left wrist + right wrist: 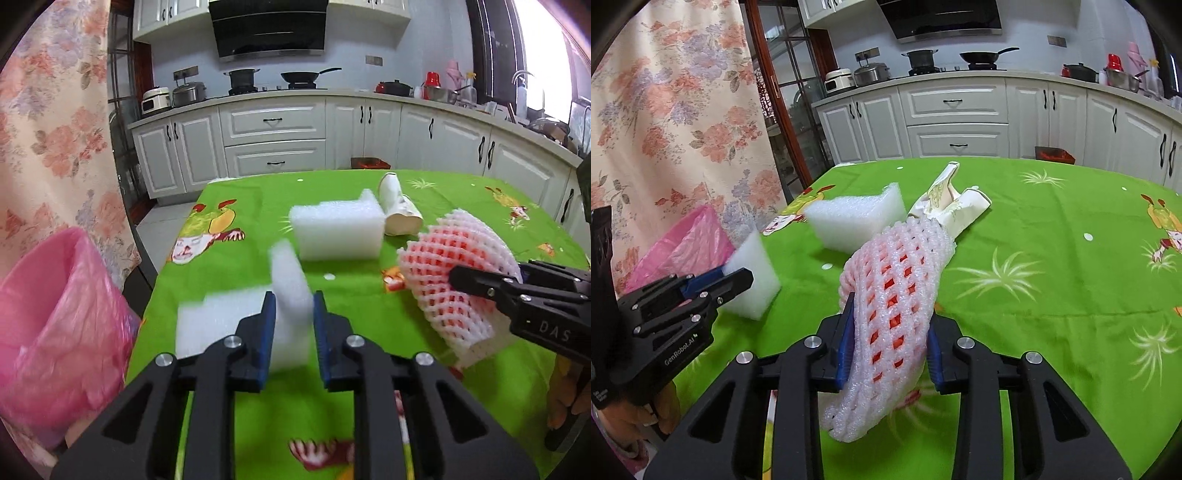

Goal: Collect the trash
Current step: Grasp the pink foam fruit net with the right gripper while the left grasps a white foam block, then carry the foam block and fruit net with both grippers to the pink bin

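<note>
My left gripper (294, 301) is shut on a white foam block (290, 280), held just above the green tablecloth (236, 266); the block also shows in the right wrist view (753, 280). My right gripper (891, 314) is shut on a pink foam fruit net (897, 280), lifted off the table; the net shows in the left wrist view (454, 273). A second white foam block (338, 229) and a crumpled white paper wrapper (397, 212) lie further back on the table. A bin lined with a pink bag (51, 325) stands off the table's left edge.
Floral curtain (44, 122) hangs at the left behind the bin. Kitchen cabinets (273, 136) and a stove with pans stand beyond the table. The person's hand (565, 398) holds the right gripper at the table's right side.
</note>
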Demonstrator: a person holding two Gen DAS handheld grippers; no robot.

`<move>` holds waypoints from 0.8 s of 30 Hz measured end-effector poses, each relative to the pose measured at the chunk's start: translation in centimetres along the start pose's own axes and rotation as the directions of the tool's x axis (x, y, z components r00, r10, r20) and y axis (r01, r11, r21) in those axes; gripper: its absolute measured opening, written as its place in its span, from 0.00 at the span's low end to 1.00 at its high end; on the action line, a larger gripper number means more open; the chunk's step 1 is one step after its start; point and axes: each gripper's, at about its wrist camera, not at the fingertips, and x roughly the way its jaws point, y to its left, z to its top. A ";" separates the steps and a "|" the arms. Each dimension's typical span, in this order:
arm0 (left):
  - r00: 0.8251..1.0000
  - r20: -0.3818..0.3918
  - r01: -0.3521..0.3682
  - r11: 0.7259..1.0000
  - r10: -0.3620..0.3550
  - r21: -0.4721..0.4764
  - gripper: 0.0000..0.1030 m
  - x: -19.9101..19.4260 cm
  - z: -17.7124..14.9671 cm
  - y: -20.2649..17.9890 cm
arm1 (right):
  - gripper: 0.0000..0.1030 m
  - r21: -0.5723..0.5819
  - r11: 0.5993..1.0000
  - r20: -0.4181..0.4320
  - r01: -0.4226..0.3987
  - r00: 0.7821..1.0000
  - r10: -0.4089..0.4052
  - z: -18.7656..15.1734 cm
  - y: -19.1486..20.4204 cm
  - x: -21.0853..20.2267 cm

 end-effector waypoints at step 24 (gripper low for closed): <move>0.992 0.072 -0.105 0.994 0.107 -0.036 0.51 -3.1 0.3 0.2 | 0.31 -0.018 0.999 0.064 -0.034 0.997 0.036 -1.4 0.3 -5.1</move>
